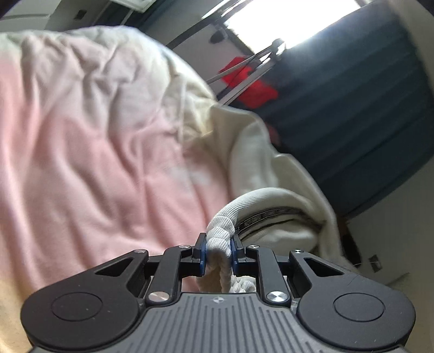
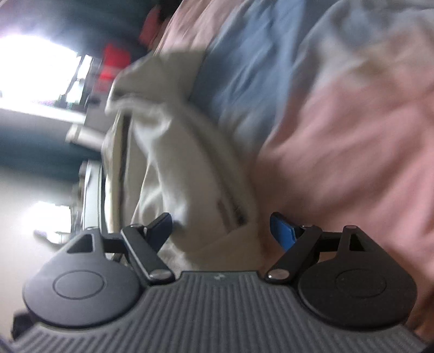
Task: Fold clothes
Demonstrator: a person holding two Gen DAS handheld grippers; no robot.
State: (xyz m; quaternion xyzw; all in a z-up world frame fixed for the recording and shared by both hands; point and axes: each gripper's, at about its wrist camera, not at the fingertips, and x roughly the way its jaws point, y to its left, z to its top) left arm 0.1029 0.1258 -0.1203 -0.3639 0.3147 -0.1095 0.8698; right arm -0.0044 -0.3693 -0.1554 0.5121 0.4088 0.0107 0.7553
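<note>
A cream-white sweatshirt (image 1: 274, 173) lies over a pink bedsheet (image 1: 81, 152). My left gripper (image 1: 218, 251) is shut on the garment's ribbed collar (image 1: 238, 206), bunched between the blue pads. In the right wrist view, which is blurred, the same cream garment (image 2: 173, 152) hangs in front of my right gripper (image 2: 221, 225). Its jaws stand wide apart, with cloth lying in the gap between the blue fingertips (image 2: 282, 230) but not pinched.
The bed carries pink bedding (image 2: 352, 135) and a blue-grey cover (image 2: 244, 68). A dark blue curtain (image 1: 352, 108), a bright window (image 1: 284, 19) and a metal rack with a red item (image 1: 244, 81) stand beyond the bed edge.
</note>
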